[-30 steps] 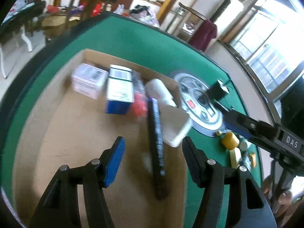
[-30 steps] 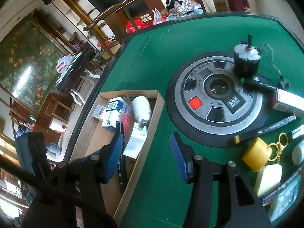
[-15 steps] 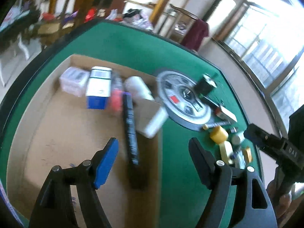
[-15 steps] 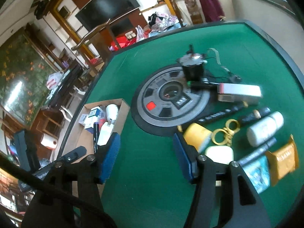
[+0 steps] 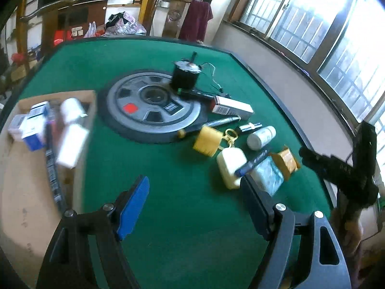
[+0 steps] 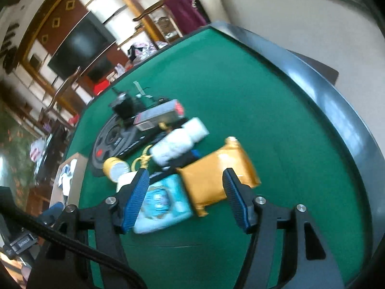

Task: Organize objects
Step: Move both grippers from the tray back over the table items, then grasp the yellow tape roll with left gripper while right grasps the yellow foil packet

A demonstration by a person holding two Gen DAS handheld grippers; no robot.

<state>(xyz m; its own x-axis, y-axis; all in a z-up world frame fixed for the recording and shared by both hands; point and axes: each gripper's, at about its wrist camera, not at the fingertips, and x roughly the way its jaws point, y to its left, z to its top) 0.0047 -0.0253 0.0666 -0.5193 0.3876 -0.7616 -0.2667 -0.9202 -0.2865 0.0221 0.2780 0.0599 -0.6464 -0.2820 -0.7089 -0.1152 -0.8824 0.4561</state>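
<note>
My left gripper (image 5: 195, 180) hangs open and empty over bare green felt, between the cardboard box (image 5: 16, 180) on the left and a cluster of loose items on the right. The cluster holds a yellow roll (image 5: 208, 141), a cream block (image 5: 231, 166), a white bottle (image 5: 261, 136), a light blue packet (image 5: 269, 175) and an orange packet (image 5: 287, 160). My right gripper (image 6: 186, 175) hovers over the orange packet (image 6: 216, 175) and the light blue packet (image 6: 163, 202). Its jaws are opening; the orange packet shows between them, with the pads not pressing on it.
The box holds a white bottle (image 5: 71, 107), a blue and white carton (image 5: 33, 130) and a long black bar (image 5: 51, 166). A grey round disc (image 5: 154, 106), a black motor (image 5: 185, 77) with wires and a white carton (image 5: 231, 107) lie mid-table. The table's dark rim (image 6: 336, 101) curves on the right.
Both grippers have swung right, away from the cardboard box and toward the cluster of loose items. Both sets of jaws stand wider than before.
</note>
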